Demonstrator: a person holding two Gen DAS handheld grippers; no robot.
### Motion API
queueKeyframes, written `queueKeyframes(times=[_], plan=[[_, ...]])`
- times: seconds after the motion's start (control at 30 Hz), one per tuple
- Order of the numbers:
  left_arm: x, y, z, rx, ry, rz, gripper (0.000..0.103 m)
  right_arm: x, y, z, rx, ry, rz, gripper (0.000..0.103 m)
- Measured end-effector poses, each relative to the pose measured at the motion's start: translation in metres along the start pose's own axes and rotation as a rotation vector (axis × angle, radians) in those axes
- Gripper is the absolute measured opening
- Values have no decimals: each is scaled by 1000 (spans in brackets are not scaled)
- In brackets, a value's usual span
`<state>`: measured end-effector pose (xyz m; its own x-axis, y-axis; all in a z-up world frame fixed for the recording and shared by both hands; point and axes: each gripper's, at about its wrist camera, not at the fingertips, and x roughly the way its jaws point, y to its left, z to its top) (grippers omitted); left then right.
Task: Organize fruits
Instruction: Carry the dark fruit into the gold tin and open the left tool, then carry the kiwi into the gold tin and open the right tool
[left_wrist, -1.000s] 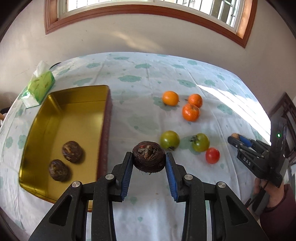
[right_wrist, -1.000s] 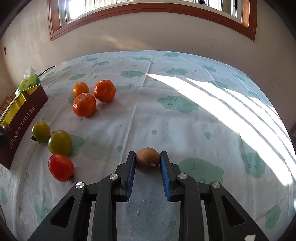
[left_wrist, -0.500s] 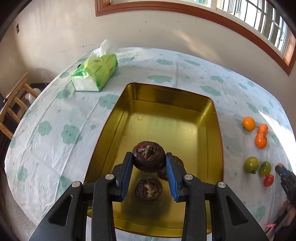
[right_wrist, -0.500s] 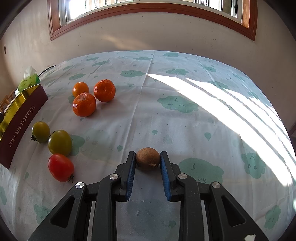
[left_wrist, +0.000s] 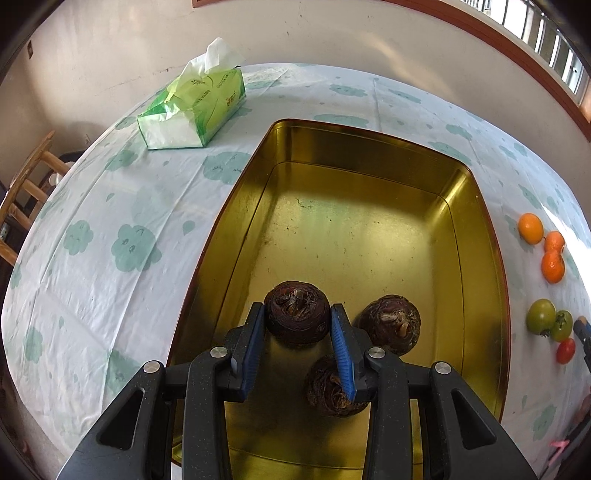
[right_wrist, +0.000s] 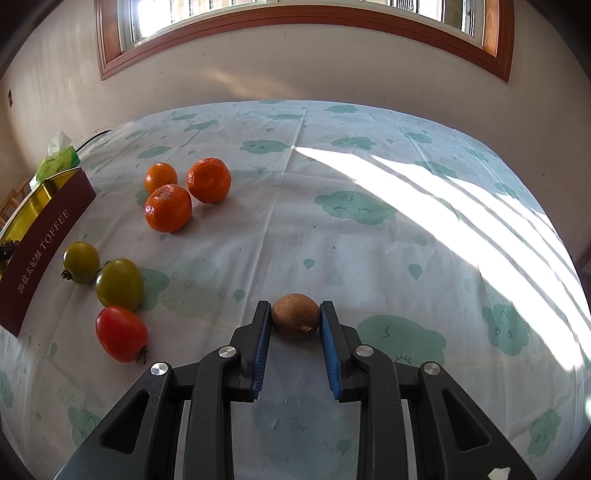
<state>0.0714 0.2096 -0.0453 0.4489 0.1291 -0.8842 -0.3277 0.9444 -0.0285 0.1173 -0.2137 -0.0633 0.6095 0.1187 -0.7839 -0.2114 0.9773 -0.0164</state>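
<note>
My left gripper (left_wrist: 297, 322) is shut on a dark brown water chestnut (left_wrist: 297, 316), held low inside the gold tin (left_wrist: 354, 155). Two more water chestnuts lie in the tin, one to the right (left_wrist: 390, 324) and one partly under my right finger (left_wrist: 330, 387). My right gripper (right_wrist: 295, 320) is shut on a small tan round fruit (right_wrist: 295, 315) just above the tablecloth. Three oranges (right_wrist: 168, 207), two green tomatoes (right_wrist: 119, 283) and a red tomato (right_wrist: 121, 333) lie to its left; they also show in the left wrist view (left_wrist: 552, 265).
A green tissue pack (left_wrist: 194, 110) lies beyond the tin's far left corner. The tin's maroon side reads TOFFEE (right_wrist: 44, 243). A wooden chair (left_wrist: 26, 192) stands off the table's left edge. Sunlight stripes the cloth (right_wrist: 461, 206) at right.
My left gripper carried the water chestnut from the cloth over the tin and lowered it toward the two inside. The right gripper with its tan fruit has not moved.
</note>
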Motion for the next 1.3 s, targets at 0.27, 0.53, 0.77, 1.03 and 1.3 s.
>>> queueKeyframes(times=[0.27, 0.53, 0.77, 1.03, 1.3], plan=[[4, -3, -2, 19, -2, 8, 37, 0, 0, 0, -1, 0, -1, 25], [-6, -9, -3, 60, -29, 50, 39, -1, 0, 0, -1, 0, -1, 25], [-27, -9, -6, 69, -71, 46, 46, -1, 1, 0, 0, 0, 0, 25], [-56, 1, -22, 3, -109, 10, 51, -2, -4, 2, 13, 9, 7, 24], [-72, 12, -40, -35, -134, 18, 52, -37, 19, 24, 24, -40, 55, 24]])
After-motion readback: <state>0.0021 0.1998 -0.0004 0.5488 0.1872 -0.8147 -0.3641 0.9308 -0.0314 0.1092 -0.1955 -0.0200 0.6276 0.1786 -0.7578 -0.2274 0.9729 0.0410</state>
